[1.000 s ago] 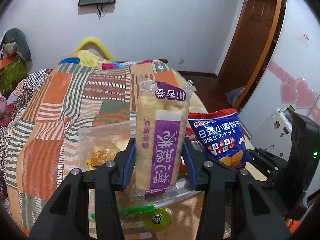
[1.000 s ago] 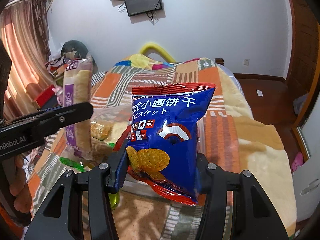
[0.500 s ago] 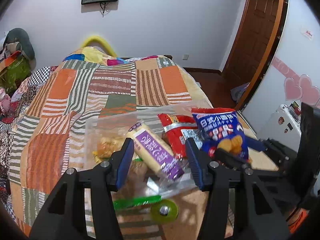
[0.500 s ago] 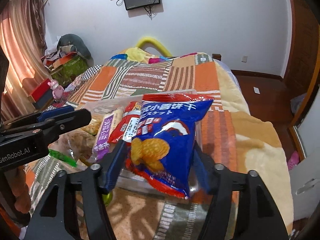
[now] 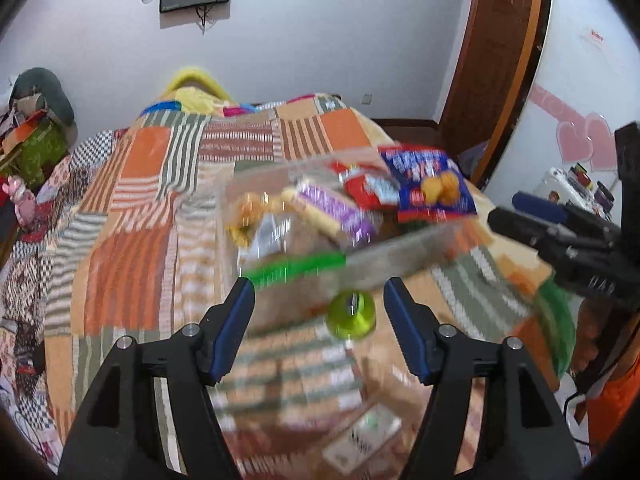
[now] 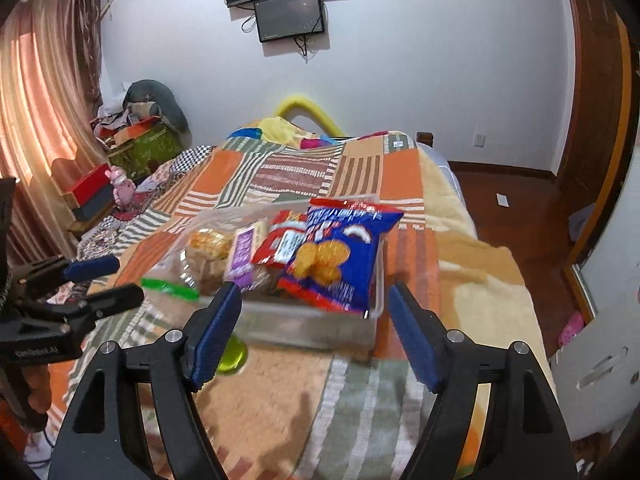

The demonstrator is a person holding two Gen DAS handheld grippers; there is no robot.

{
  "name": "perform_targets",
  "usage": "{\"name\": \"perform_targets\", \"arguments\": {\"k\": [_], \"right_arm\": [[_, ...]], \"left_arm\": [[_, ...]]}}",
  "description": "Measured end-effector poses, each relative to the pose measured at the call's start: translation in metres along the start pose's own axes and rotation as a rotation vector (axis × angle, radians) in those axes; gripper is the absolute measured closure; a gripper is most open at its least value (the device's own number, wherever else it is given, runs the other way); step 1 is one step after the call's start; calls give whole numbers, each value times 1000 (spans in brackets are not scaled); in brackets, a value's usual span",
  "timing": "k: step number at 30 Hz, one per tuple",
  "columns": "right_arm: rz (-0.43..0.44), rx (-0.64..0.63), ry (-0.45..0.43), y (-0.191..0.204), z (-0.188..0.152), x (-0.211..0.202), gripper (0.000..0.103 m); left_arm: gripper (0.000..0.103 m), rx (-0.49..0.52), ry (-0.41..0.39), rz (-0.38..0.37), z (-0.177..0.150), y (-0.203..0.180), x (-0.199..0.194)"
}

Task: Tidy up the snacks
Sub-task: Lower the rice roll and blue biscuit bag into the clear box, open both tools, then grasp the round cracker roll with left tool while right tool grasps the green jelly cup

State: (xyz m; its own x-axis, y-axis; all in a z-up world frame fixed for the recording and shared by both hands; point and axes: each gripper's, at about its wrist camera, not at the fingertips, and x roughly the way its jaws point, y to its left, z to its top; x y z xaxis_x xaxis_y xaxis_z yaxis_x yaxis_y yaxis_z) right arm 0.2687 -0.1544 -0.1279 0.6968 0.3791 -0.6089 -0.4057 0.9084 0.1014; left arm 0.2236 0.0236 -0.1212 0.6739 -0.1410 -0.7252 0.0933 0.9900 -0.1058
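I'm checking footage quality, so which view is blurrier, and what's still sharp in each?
Left wrist view: heavy motion blur smears the snack bin and quilt, while the left tool stays crisp. Right wrist view: milder blur on the blue biscuit bag; the right tool and wall screen are sharp.

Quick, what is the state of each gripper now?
Left gripper: open, holding nothing.
Right gripper: open, holding nothing.
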Motion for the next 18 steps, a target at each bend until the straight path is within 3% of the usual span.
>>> {"name": "perform_targets", "arguments": {"k": [14,18], "right_arm": [[11,-17,62,14,-30,-5,30],[11,-12,75,12,-33,-3,30]], "left_arm": [[35,37,205,-112,-89,-25,30],[35,14,192,-109,-93,-22,33]]}}
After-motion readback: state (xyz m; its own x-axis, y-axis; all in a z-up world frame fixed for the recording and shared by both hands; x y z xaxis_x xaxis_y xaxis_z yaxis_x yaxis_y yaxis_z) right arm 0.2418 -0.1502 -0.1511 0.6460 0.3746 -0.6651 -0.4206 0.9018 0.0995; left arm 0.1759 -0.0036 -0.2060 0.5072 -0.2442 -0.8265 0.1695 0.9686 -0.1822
